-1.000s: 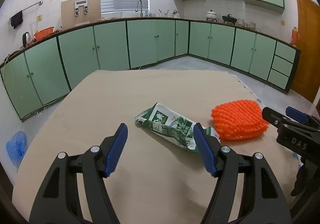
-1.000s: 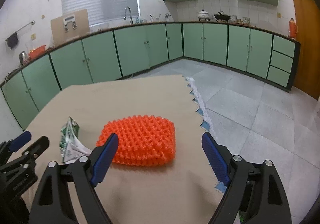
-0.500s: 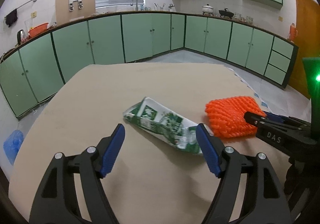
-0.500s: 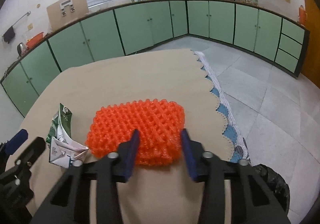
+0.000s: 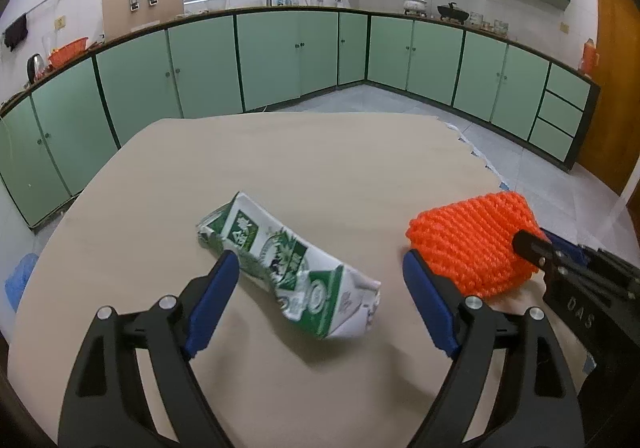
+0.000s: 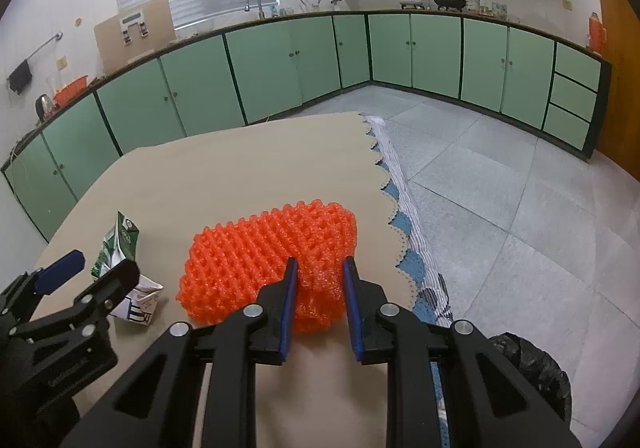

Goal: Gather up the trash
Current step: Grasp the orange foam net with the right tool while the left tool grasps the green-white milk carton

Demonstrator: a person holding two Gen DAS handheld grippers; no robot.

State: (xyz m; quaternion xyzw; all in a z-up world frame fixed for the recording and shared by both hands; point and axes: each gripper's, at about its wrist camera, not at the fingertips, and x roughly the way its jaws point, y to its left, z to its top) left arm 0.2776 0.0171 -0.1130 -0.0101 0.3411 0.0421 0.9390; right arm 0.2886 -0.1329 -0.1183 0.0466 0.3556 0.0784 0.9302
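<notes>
One desk (image 5: 320, 152) with a tan cover carries two pieces of trash: one crushed green-and-white carton (image 5: 288, 268) near its middle and one orange foam net (image 6: 268, 260) toward its right edge. Two hand-held grippers work over them: the left hand-held gripper (image 5: 320, 288) has just been opening and stands spread wide around the carton's near end without pressing it. The right hand-held gripper (image 6: 318, 288) has just been closing and pinches the net's near edge.
</notes>
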